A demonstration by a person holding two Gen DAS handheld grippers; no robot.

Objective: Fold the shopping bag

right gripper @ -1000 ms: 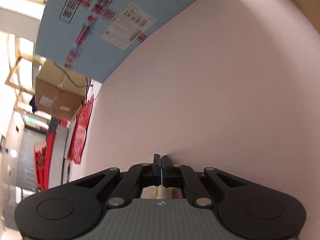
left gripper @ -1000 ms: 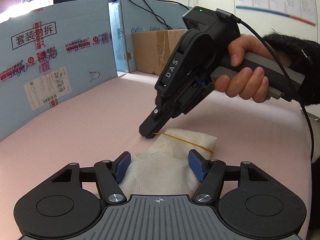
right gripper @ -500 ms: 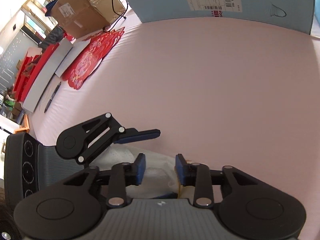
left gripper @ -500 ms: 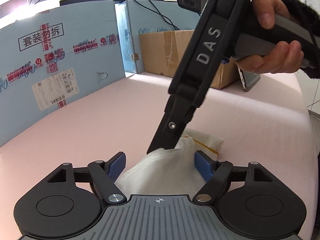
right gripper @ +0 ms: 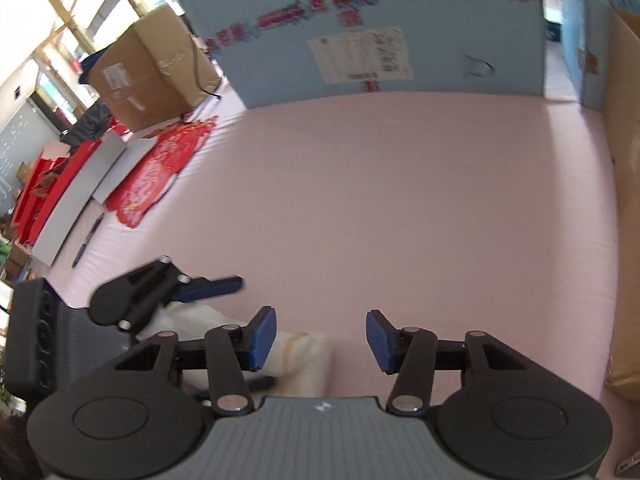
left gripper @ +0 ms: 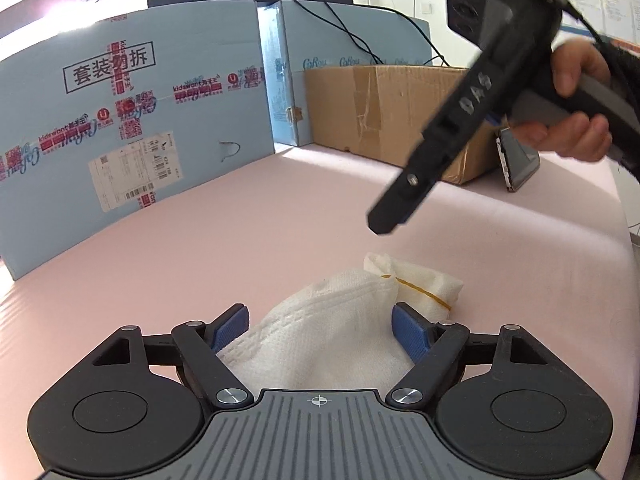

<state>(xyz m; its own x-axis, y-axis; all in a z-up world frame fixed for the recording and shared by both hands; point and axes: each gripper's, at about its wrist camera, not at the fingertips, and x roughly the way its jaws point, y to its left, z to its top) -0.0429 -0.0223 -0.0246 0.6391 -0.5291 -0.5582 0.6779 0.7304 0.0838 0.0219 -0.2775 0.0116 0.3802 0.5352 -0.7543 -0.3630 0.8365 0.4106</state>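
The shopping bag (left gripper: 320, 308) is a white folded bundle with a yellow rubber band (left gripper: 420, 290) around its far end. It lies on the pink table (left gripper: 280, 216). My left gripper (left gripper: 320, 330) straddles its near end; the jaws are opening and the blue pads stand beside the cloth. My right gripper (left gripper: 382, 226), held by a hand, hovers above and beyond the banded end. In the right wrist view the right gripper (right gripper: 320, 338) has a wide gap with nothing in it, its jaws closing; the bag (right gripper: 304, 350) shows below its left pad, next to one of the left gripper's fingers (right gripper: 216, 285).
A blue printed carton wall (left gripper: 140, 120) and a brown carton (left gripper: 372, 112) line the table's far side, with a phone (left gripper: 518, 160) leaning on the carton. Red paper pieces (right gripper: 160, 168), a pen (right gripper: 86, 246) and another brown box (right gripper: 152, 68) sit at the far left.
The right gripper was shut at the rubber band, then let go, spread its pads and lifted up and away to the right. The left pads widened around the bag.
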